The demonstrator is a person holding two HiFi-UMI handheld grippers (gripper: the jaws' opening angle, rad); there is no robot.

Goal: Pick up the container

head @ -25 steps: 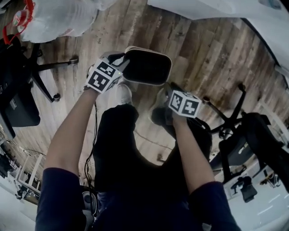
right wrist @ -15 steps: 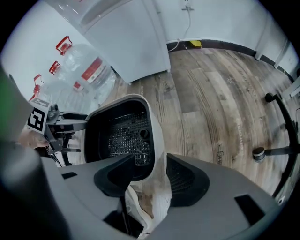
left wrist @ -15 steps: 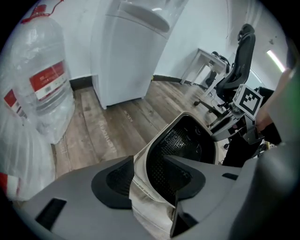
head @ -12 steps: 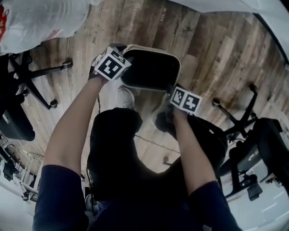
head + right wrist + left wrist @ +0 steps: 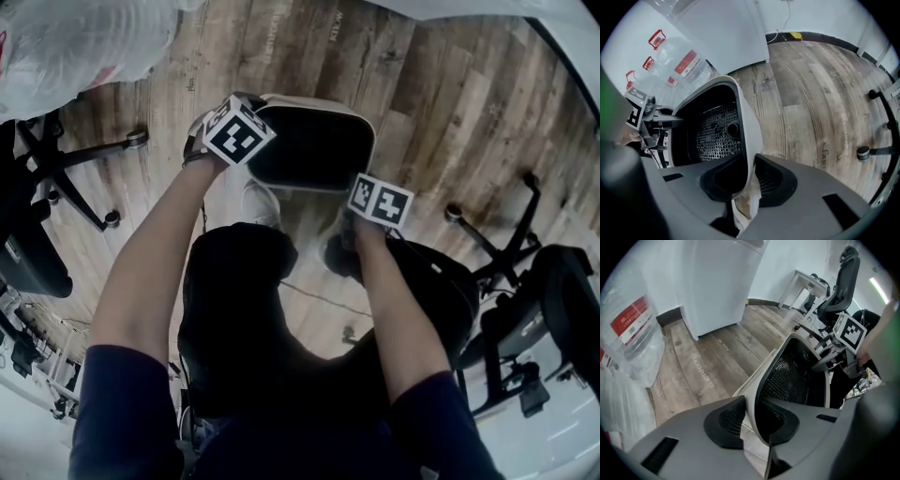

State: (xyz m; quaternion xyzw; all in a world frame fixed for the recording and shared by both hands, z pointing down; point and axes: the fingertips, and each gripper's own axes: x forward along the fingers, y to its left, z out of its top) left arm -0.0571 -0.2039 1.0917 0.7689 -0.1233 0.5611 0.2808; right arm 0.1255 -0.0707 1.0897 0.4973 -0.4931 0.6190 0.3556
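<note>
Cream-walled and black inside, one container (image 5: 314, 145) is hanging above the wood floor (image 5: 441, 103) in the head view, between the left gripper (image 5: 255, 112) and right gripper (image 5: 358, 186). Left gripper view: fingers (image 5: 724, 427) are closing, clamping its rim; one mesh basket (image 5: 787, 378) is sitting inside. Right gripper view: fingers (image 5: 774, 182) are closing, clamping the opposite wall.

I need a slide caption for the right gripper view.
Right tongs closing on the wall of a white container with black mesh bottom, above wooden floor.
</note>
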